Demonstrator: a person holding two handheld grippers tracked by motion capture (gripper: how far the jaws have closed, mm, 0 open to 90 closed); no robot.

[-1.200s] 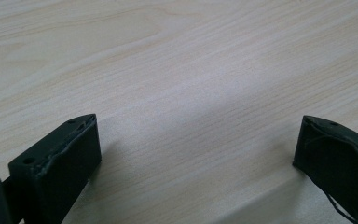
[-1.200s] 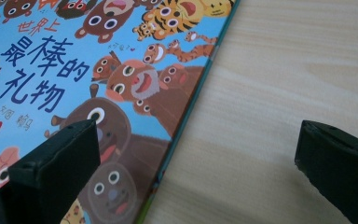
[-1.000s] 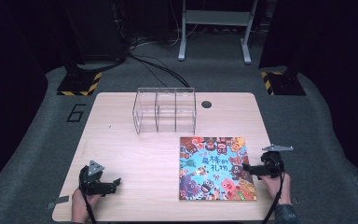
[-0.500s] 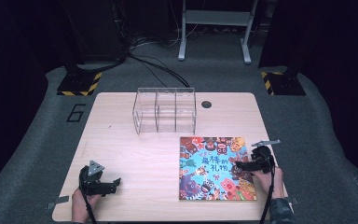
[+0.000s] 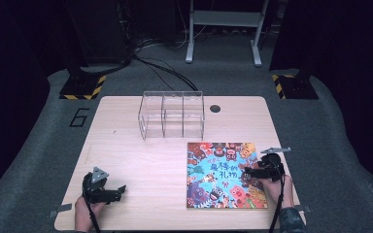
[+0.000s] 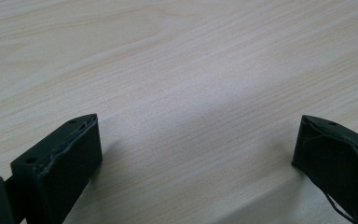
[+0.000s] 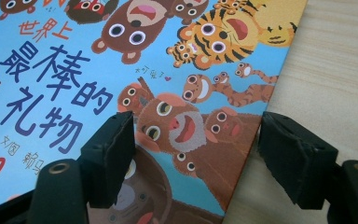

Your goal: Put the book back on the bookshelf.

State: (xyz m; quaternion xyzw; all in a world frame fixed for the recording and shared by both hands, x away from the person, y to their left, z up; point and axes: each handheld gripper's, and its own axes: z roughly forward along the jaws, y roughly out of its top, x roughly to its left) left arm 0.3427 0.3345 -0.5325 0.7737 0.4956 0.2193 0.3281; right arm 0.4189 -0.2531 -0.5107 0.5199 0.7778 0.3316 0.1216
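Picture book (image 5: 223, 174) lies flat at the table's (image 5: 141, 160) near-right corner, cover up. Right gripper (image 5: 246, 173) sits over the book's right edge, jaws spread, one over the cover, one over bare wood. Left gripper (image 5: 121, 190) rests near the near-left corner, jaws spread over bare wood. Clear three-bay organizer (image 5: 171, 115) stands near the far edge, centre.

One picture book (image 5: 225, 174), one clear organizer (image 5: 171, 115) with what looks like three compartments, though glare blurs the dividers. Two grippers: left gripper (image 5: 119, 189), right gripper (image 5: 246, 173). One wooden surface (image 5: 126, 155).
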